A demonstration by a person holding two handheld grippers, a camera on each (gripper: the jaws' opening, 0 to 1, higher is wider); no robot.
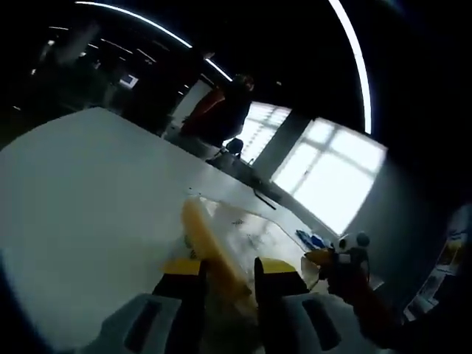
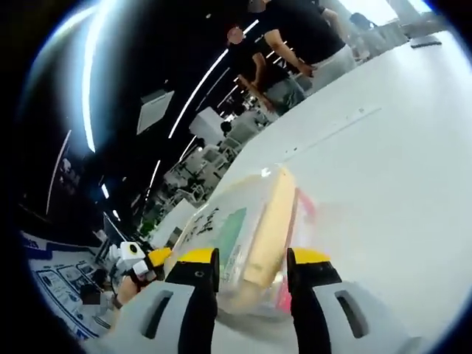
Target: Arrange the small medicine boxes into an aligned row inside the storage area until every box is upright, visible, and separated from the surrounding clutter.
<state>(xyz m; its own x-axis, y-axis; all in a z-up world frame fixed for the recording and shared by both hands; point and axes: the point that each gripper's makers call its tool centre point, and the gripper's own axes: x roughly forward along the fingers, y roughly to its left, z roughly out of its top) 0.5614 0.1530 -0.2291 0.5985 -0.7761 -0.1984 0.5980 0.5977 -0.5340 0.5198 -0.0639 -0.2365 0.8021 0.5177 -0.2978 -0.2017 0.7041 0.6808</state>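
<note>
A clear plastic storage box (image 2: 243,221) with a pale yellow rim (image 2: 271,221) sits between both grippers, above the white table (image 2: 383,147). Through its wall I see a green and white medicine box (image 2: 230,234) and something pink (image 2: 304,210); the rest of its contents are blurred. My right gripper (image 2: 254,259) is shut on the rim at one side. In the left gripper view the same yellow rim (image 1: 214,251) runs between the jaws of my left gripper (image 1: 230,269), which is shut on it. The clear box wall (image 1: 251,228) stretches towards the right gripper (image 1: 343,258) on the far side.
The white table (image 1: 88,184) spreads wide to the left. A person in orange and dark clothes (image 1: 221,110) stands beyond its far edge, near bright windows (image 1: 332,169). Two people (image 2: 295,44) stand at the table's far end. The left gripper (image 2: 136,265) shows at lower left.
</note>
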